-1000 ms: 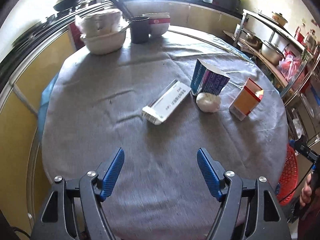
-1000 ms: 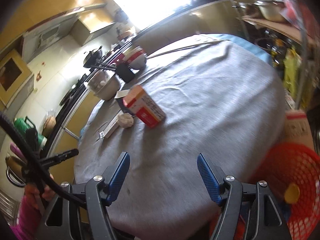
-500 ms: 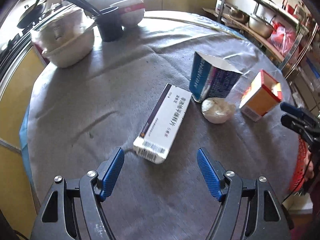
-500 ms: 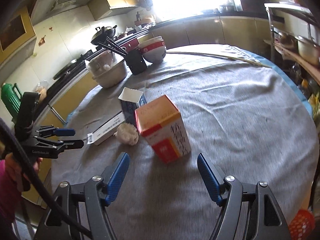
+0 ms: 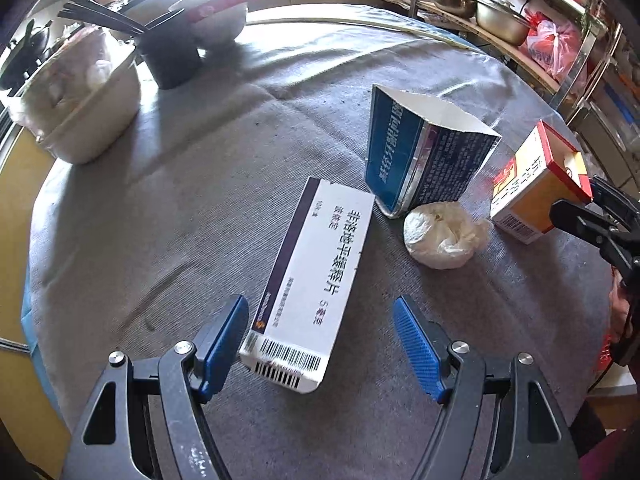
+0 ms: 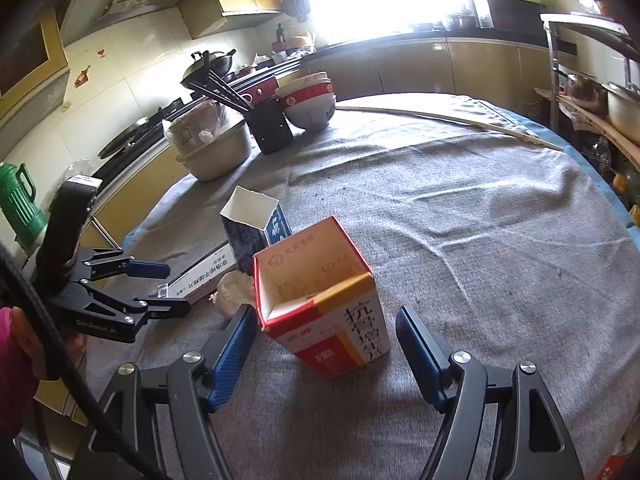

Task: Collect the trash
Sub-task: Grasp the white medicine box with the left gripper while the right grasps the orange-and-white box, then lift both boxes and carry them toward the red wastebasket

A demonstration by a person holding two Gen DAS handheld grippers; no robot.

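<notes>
While both grippers hang over the round table (image 5: 168, 208), which is covered with a grey cloth, their jaws stand apart and hold nothing. In the left wrist view, the left gripper (image 5: 320, 336) has the near end of the white box (image 5: 316, 280) between its blue pads; the left pad is just beside the box corner, but I cannot tell if it touches, and the right pad is clearly apart from it. The white box lies flat and points toward 1 o'clock. At its far end, at 1 o'clock, stands the blue box (image 5: 420, 160), open at the top. The paper ball (image 5: 444, 236) lies just in front of the blue box, at 2 o'clock from the white box. The orange box (image 5: 536, 188) is at 3 o'clock from the ball, and the tips of the right gripper (image 5: 580, 208) are at its right side.

In the right wrist view, the right gripper (image 6: 324, 340) has the orange box (image 6: 324, 300) between its pads, with a gap on the right side; on the left side the pad is very near. The left gripper (image 6: 160, 288) is seen at 9 o'clock. Far on the table, at 11 o'clock, are a basin (image 6: 216, 148), a black cup (image 6: 272, 128) with chopsticks and stacked bowls (image 6: 310, 100).
</notes>
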